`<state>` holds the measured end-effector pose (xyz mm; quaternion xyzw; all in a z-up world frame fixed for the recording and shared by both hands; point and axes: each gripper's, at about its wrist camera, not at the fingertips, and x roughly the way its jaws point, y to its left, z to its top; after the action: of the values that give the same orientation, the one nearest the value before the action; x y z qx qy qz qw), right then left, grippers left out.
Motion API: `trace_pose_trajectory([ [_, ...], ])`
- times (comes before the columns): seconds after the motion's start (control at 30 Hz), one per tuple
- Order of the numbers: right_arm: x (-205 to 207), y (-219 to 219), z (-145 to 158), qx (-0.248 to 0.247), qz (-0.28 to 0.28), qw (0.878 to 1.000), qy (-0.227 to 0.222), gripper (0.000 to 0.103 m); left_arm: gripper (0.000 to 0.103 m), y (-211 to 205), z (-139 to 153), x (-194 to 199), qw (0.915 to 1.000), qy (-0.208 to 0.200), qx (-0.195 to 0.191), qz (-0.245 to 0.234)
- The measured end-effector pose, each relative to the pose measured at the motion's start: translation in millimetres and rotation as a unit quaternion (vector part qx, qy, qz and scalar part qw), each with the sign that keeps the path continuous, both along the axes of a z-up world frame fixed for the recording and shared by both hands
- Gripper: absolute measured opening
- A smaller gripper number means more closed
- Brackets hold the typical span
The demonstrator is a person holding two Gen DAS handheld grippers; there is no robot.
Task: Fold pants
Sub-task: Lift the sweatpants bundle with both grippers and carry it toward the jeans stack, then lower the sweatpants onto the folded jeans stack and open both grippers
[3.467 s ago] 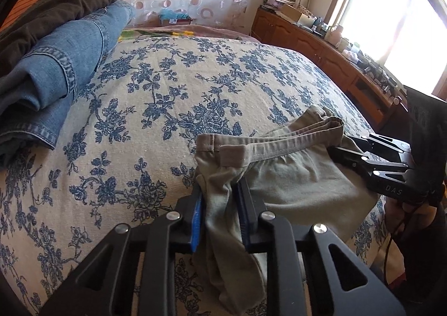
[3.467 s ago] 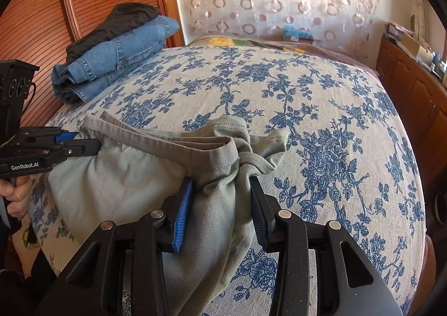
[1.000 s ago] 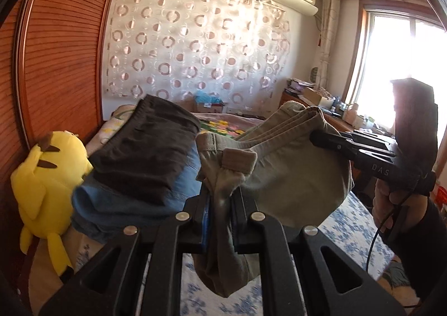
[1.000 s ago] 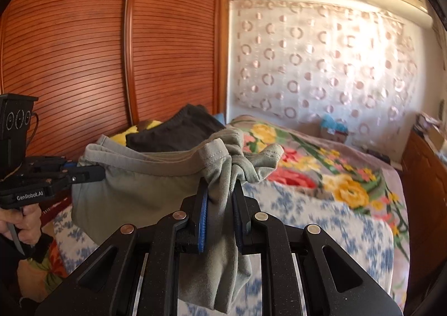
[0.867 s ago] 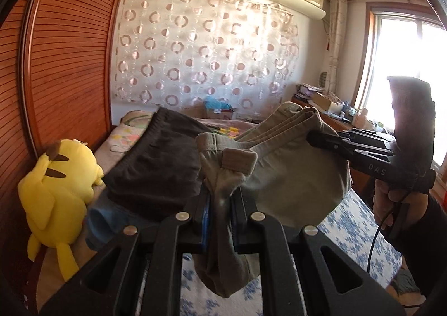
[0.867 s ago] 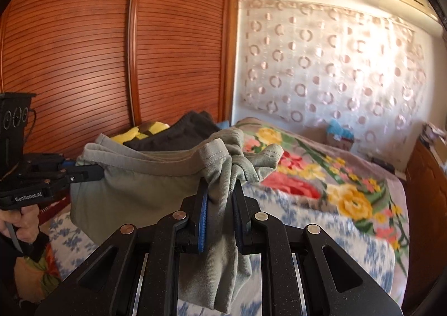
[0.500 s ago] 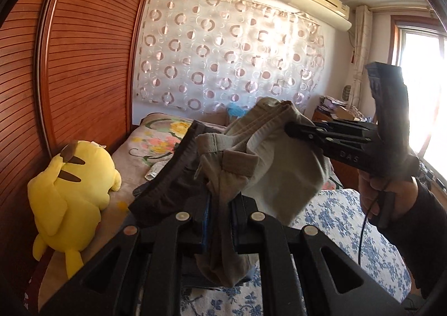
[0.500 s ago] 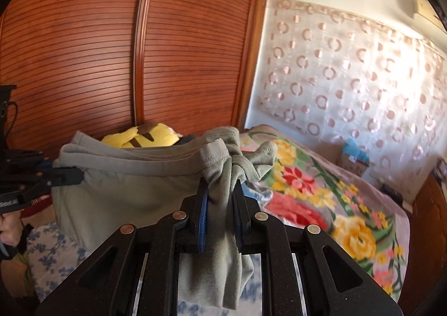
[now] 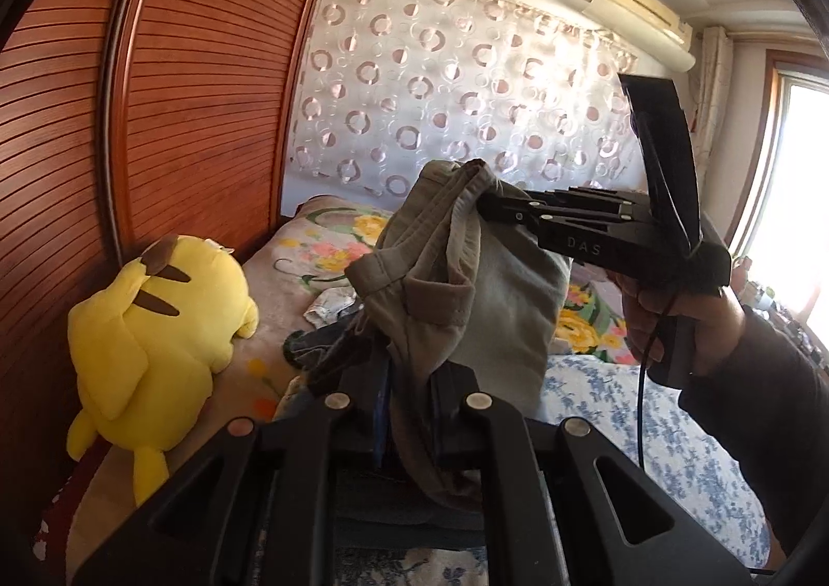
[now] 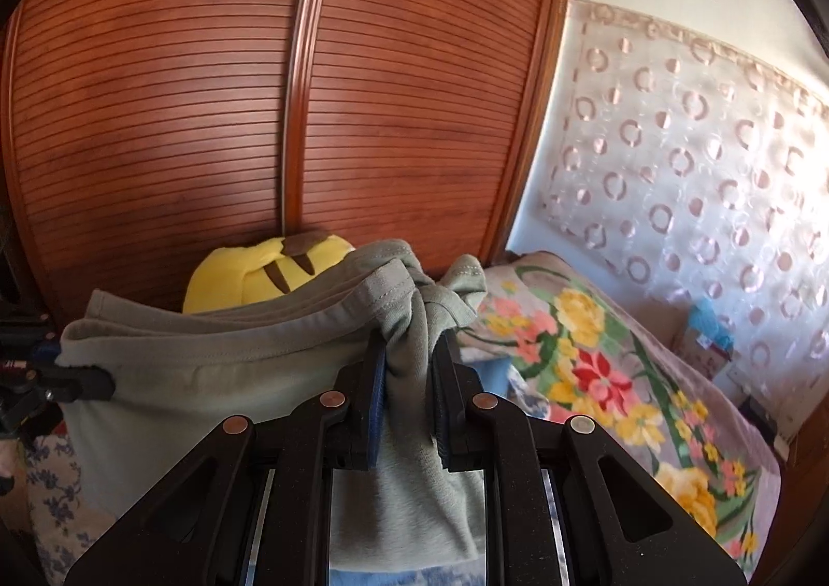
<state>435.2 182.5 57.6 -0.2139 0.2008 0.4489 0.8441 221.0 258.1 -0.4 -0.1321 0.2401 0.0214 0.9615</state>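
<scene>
The folded grey-green pants [image 9: 497,306] hang in the air between both grippers, over a stack of dark pants [image 9: 331,353] and jeans on the bed. My left gripper [image 9: 409,410] pinches one end of the waistband; its jaws are opening a little, with the cloth still pressed between the blue pads. My right gripper [image 10: 409,394] is shut on the other end of the pants [image 10: 207,379]. In the left wrist view the right gripper [image 9: 484,205] reaches in from the right, held by a hand. The left gripper's tip [image 10: 77,384] shows at the left edge of the right wrist view.
A yellow plush toy [image 9: 150,327] leans against the slatted wooden wardrobe doors [image 10: 207,94] at the head of the bed. A flowered blanket [image 10: 596,353] lies beyond. The blue-flowered bedspread [image 9: 647,436] stretches right. A curtain with a circle pattern [image 9: 466,119] covers the far wall.
Both grippers have carried the pants up off the bedspread and leftward to the wardrobe end. The right gripper has swung nearer the left one, so the pants bunch between them.
</scene>
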Motion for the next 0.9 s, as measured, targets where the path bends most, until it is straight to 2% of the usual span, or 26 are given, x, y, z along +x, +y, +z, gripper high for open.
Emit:
trace_pose_trajectory([
  [0.07,6.7,8.4,-4.8,-0.003,-0.008,1.000,0.012,0.018,0.012,2.8,-3.7,0.1,0.9999,0.007,0.006,0.009],
  [0.1,9.0,9.6,-6.8,-0.003,-0.016,1.000,0.019,0.025,0.013,5.3,-6.1,-1.0,0.9999,0.010,0.004,0.010],
  [0.17,13.0,6.3,-7.6,0.007,-0.042,0.998,0.039,0.026,0.022,8.5,-6.5,-4.0,0.9999,0.010,0.001,0.010],
  [0.23,13.2,-2.2,-2.2,0.028,-0.051,0.997,0.049,0.026,0.045,11.7,-5.0,-8.4,0.9998,0.007,0.009,0.019],
  [0.43,-3.3,-20.7,5.9,0.042,-0.042,0.997,0.049,0.026,0.046,11.1,2.1,-12.3,0.9996,0.000,0.024,0.012],
  [0.6,-19.4,-25.6,-10.0,0.034,-0.028,0.997,0.070,0.026,0.046,-1.5,6.2,-5.6,0.9994,-0.006,0.026,-0.022],
  [0.73,-16.2,-23.2,-26.1,0.019,-0.039,0.996,0.078,0.026,0.046,-11.4,0.3,8.1,0.9980,0.014,0.040,-0.048],
  [0.9,-1.5,-27.5,-33.4,0.023,-0.057,0.994,0.089,0.026,0.046,-3.5,-18.0,23.2,0.9969,0.055,0.046,-0.032],
])
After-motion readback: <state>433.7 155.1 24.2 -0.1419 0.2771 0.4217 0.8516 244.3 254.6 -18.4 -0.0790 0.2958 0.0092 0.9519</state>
